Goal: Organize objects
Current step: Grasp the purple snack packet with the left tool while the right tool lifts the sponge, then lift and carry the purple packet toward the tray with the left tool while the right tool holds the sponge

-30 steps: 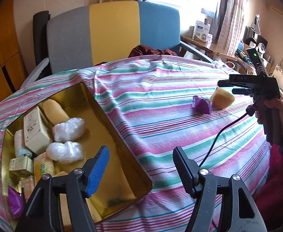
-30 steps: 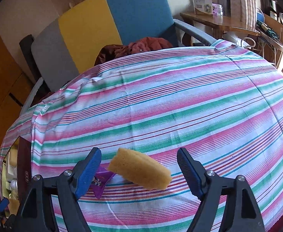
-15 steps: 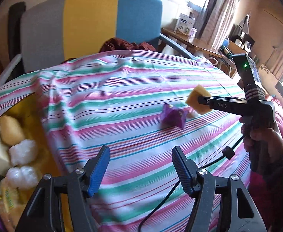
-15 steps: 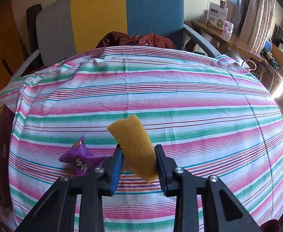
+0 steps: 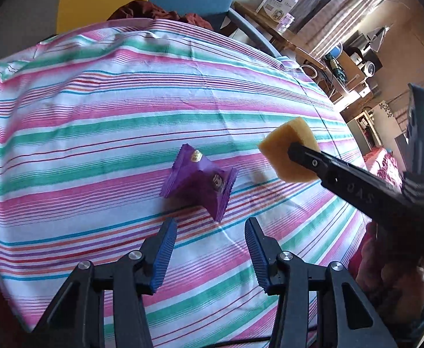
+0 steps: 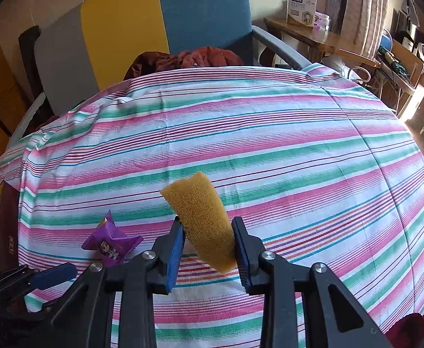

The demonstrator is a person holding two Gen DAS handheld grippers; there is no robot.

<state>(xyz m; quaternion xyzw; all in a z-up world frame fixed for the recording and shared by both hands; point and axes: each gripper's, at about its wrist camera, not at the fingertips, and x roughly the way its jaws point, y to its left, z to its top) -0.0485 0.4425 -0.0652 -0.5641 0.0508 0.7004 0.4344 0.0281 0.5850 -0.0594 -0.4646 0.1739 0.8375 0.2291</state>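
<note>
Sponges: we count one yellow foam sponge wedge (image 6: 202,217).
Packets: we count one purple crinkled foil snack packet (image 5: 199,181).
Cloths: we see one pink, green and white striped tablecloth (image 6: 269,133).
Chairs: we see one grey, yellow and blue upholstered armchair (image 6: 154,23).

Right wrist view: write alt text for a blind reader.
The right gripper holds a yellow sponge upright between its jaws, above a striped tablecloth. A purple snack packet lies on the cloth to the left, and a multicoloured chair stands behind.
</note>
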